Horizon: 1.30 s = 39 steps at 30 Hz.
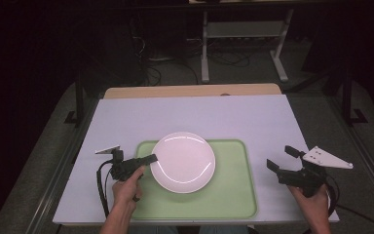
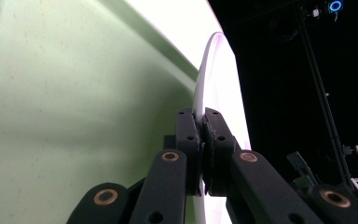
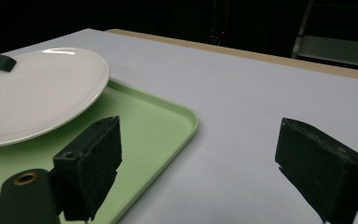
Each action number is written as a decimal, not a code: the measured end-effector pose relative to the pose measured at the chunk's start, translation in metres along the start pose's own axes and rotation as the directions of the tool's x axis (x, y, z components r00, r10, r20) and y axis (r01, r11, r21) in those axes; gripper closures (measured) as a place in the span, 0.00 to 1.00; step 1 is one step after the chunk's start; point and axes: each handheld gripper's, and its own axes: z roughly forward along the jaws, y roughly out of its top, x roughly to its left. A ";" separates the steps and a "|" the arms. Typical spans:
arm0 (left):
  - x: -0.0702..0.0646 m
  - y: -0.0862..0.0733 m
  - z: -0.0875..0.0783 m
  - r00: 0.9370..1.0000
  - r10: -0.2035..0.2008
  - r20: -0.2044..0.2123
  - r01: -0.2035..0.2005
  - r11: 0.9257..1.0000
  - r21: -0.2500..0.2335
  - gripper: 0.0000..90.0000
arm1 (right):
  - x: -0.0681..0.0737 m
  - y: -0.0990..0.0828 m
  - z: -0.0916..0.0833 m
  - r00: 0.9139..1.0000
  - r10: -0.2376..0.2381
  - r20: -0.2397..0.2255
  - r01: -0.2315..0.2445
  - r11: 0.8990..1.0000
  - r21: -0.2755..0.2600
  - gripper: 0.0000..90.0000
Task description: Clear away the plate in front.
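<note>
All views share plate.

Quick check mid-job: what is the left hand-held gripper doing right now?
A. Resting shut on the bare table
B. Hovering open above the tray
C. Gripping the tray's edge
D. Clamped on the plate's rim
D: the left hand-held gripper has its jaws closed on the rim of the white plate, which sits over the green tray.

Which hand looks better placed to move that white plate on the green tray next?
Left: the left gripper is already clamped on the plate rim, while the right gripper sits open beside the tray.
</note>
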 end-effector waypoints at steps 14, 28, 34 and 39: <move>0.003 -0.006 0.003 0.999 0.021 -0.049 -0.019 0.999 0.047 0.97 | -0.001 0.000 0.000 1.000 0.003 0.009 -0.003 1.000 0.007 0.15; 0.001 -0.007 0.002 0.995 0.053 -0.087 -0.045 0.995 0.090 0.97 | 0.000 0.000 0.000 1.000 -0.002 0.009 0.002 1.000 0.011 0.15; 0.001 -0.008 0.004 0.995 0.046 -0.090 -0.036 0.993 0.111 0.97 | 0.000 0.000 0.000 1.000 -0.001 0.009 0.001 1.000 0.012 0.15; 0.003 -0.008 0.003 0.994 0.043 -0.102 -0.030 0.992 0.121 0.96 | 0.000 0.000 -0.002 1.000 -0.001 0.010 0.001 1.000 0.011 0.15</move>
